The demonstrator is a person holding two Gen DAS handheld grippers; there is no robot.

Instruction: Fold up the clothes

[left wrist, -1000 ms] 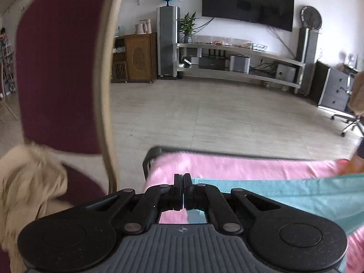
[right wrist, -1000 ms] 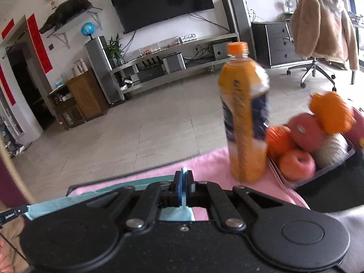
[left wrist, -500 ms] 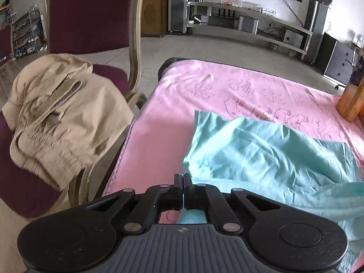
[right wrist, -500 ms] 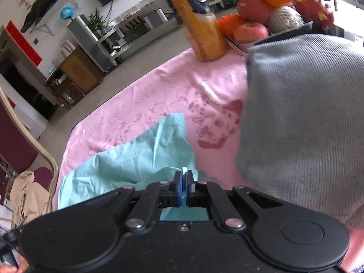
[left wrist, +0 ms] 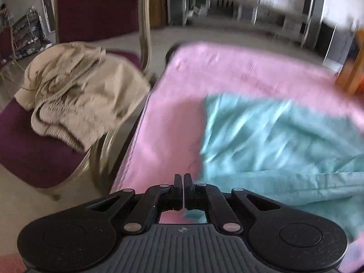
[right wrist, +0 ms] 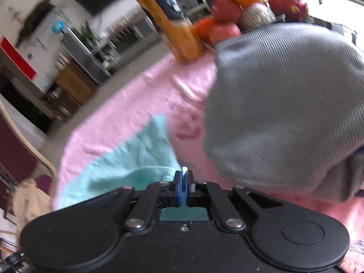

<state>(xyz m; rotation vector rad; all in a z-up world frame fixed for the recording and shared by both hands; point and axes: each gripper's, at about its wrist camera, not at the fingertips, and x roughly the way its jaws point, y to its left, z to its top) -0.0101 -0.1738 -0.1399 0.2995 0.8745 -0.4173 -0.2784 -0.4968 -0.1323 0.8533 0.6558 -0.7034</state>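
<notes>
A teal garment (left wrist: 273, 141) lies folded over on the pink table cover (left wrist: 182, 104). My left gripper (left wrist: 183, 179) hovers low at its near left corner. Its jaws are opening: a thin gap shows between them, and the teal edge sits just to their right and underneath, with no pad pressing on it. In the right wrist view my right gripper (right wrist: 184, 175) is shut on the teal garment (right wrist: 127, 166), a sliver of cloth showing between the blue pads. Both views are blurred by motion.
A folded grey knit garment (right wrist: 284, 109) lies close on the right. Behind it stand an orange drink bottle (right wrist: 168, 20) and a tray of fruit (right wrist: 238, 11). Left of the table, a beige garment (left wrist: 77, 100) is heaped on a maroon chair (left wrist: 34, 154).
Both grippers came down from a lifted, level pose to the table, laying the teal garment over itself. The left jaws, pressed together before, now show a slight gap.
</notes>
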